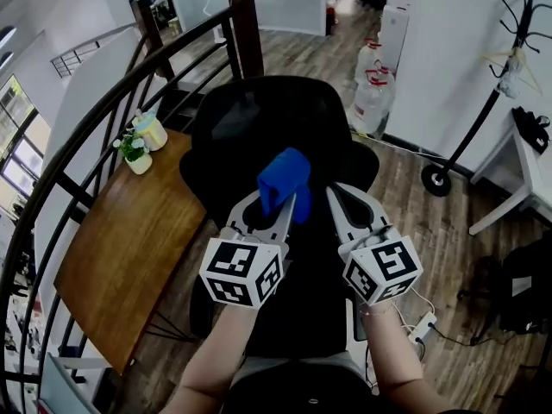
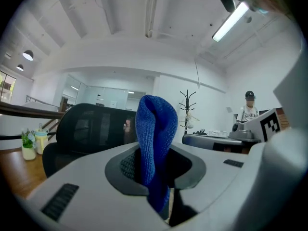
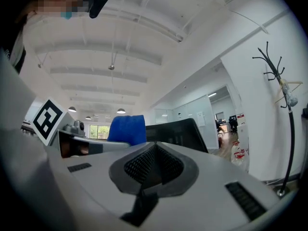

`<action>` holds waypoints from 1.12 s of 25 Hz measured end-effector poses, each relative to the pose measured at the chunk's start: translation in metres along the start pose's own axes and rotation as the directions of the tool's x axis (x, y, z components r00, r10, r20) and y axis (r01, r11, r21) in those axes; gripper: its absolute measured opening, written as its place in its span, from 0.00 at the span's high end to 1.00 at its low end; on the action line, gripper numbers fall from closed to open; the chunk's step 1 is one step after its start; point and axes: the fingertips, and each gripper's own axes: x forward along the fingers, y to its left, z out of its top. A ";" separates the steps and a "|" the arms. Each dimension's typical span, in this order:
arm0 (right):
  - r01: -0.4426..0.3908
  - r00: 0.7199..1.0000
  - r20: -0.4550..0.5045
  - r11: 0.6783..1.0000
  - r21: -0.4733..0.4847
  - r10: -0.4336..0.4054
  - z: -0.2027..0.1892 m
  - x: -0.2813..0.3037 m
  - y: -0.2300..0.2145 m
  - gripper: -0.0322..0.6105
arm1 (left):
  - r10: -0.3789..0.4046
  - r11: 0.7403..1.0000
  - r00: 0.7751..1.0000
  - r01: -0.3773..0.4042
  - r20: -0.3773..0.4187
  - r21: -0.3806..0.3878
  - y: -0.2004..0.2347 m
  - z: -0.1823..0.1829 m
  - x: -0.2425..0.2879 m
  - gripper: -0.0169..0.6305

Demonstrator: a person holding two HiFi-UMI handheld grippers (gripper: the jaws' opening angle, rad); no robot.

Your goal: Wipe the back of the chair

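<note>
The black chair back [image 1: 267,119] stood directly below and ahead of the person, its top edge facing both grippers, with a wooden bench [image 1: 129,248] beside it on the left. A blue cloth [image 1: 283,182] was held over it, bunched and standing up from the left gripper [image 1: 282,207], whose jaws were clamped on the cloth's lower fold. From the left gripper view the chair appeared beyond the cloth rather than against it, so contact looked not yet made, though the head view alone could not settle that. The right gripper [image 1: 341,201] hung just beside the left, jaws pressed together on nothing.

The step in hand seemed to be the approach, with wiping about to start. The next move would likely call for lowering the left gripper until the cloth pressed on the chair back, then sweeping across it. The empty right gripper might steady the chair. On the bench sat a small potted plant [image 1: 135,153] and a pale cup [image 1: 152,131], well apart from the work.
</note>
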 end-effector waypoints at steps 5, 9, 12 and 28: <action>0.058 0.998 0.026 0.998 -0.005 -0.058 0.014 0.018 -0.020 0.90 | -0.055 0.998 0.998 0.054 0.025 0.034 0.005 0.033 0.039 0.82; 0.092 0.995 0.040 0.996 0.000 -0.091 0.022 0.034 -0.031 0.90 | -0.067 0.997 0.997 0.066 0.026 0.030 0.014 0.050 0.068 0.82; 0.110 0.993 0.038 0.994 0.006 -0.110 0.021 0.044 -0.039 0.90 | -0.100 0.995 0.995 0.100 0.007 0.016 0.011 0.053 0.087 0.82; 0.165 0.986 -0.013 0.986 0.027 -0.165 0.001 0.051 -0.061 0.90 | -0.109 0.993 0.989 0.104 -0.101 -0.052 0.037 0.014 0.135 0.82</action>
